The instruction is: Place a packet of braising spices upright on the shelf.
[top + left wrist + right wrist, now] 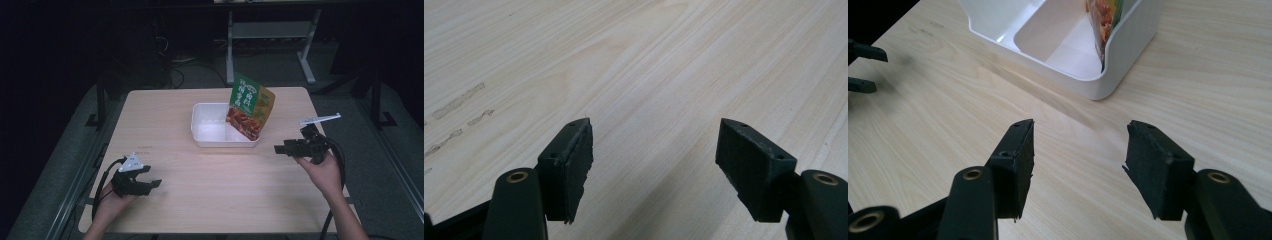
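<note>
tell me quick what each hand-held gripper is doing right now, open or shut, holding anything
Left hand-held gripper: open, holding nothing, jaws apart over bare table.
Right hand-held gripper: open, holding nothing, jaws apart and pointing toward the white container.

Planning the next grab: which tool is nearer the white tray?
Right. The right tool sits just off the white tray at its near right corner; the left tool is far back near the table's front left.

Black left claw (pixel 150 183) with grey three-cornered plate, black right claw (pixel 280 149) likewise, trailing black cables, brass-ringed screw holes, ribbed pads (pixel 749 155)
</note>
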The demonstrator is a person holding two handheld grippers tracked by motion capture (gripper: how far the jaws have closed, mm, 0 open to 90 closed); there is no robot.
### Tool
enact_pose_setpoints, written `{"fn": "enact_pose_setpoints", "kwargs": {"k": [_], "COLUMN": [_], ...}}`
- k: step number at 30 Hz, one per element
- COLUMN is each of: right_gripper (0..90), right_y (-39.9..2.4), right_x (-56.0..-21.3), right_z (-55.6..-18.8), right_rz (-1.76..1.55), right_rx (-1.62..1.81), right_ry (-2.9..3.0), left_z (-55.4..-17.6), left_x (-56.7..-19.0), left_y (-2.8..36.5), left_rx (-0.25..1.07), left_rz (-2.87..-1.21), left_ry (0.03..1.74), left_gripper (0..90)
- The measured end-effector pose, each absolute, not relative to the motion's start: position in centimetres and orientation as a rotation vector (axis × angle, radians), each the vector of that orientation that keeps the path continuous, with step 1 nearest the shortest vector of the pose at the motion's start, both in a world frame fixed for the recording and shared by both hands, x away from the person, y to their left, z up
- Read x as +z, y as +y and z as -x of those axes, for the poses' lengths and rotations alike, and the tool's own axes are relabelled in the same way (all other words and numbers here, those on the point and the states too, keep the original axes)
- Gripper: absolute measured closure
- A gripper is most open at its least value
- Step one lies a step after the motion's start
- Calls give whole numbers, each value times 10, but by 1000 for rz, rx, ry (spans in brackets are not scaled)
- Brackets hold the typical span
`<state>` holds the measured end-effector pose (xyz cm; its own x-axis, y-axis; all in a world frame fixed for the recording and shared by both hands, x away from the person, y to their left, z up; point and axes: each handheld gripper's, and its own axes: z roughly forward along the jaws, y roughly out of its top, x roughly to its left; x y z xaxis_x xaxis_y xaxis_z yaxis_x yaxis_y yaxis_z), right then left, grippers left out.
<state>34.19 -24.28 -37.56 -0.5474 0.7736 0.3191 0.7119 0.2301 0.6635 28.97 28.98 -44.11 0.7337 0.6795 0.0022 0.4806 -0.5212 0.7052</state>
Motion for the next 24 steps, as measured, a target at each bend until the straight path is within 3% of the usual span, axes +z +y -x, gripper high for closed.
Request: {"fn": "enact_pose_setpoints", "kwargs": {"k": [24], "right_gripper": [430], "right_y": [-251], "right_x": [-401], "right_z": [-319], "right_rz": [-1491], "right_rx": [1238], "right_ry": [2416], "left_z": [-289], "left_x": [-441], "left_y": [287], "left_rx": [360], "left_rz": [-2222], "left_ry": [863], "left_gripper": [307]}}
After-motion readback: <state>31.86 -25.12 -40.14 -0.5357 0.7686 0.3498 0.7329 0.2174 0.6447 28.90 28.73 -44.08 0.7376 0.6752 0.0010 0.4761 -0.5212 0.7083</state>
